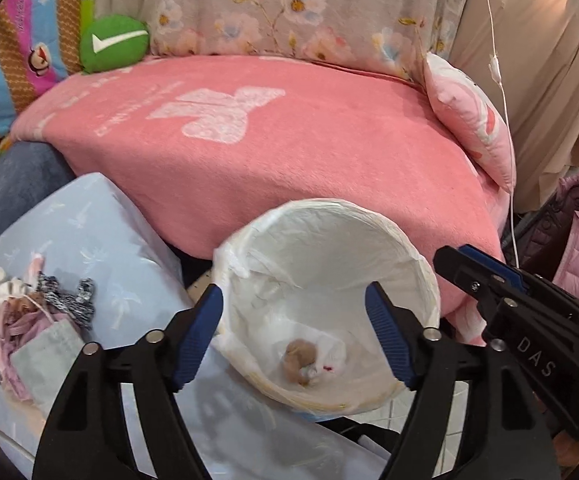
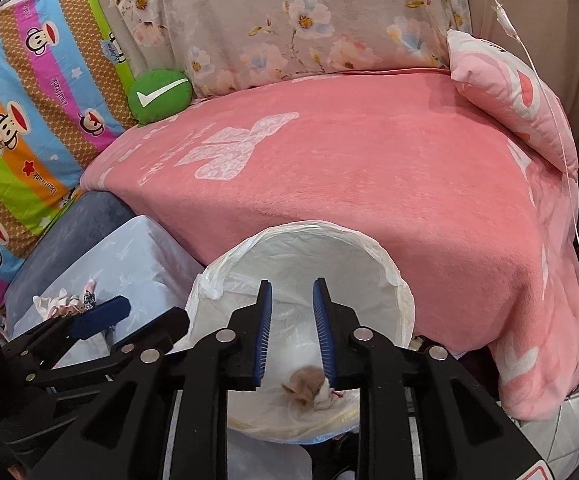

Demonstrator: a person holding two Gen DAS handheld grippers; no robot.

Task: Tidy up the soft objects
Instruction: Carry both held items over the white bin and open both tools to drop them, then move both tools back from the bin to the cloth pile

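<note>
Soft brown toy (image 2: pixel 304 389) down at the bottom of white lined bin (image 1: pixel 425 276) — next to pink blanket (image 1: pixel 289 152). Left gripper (image 1: pixel 294 330) spread wide over bin, holding nothing. Right gripper (image 2: pixel 292 332) half open, nothing between blue pads. Small cloth pile (image 1: pixel 29 320) sitting on pale blue pillow (image 1: pixel 101 232) — just left of bin.

Tan soft lump (image 1: pixel 300 361) inside lined bin (image 1: pixel 393 236)
</note>
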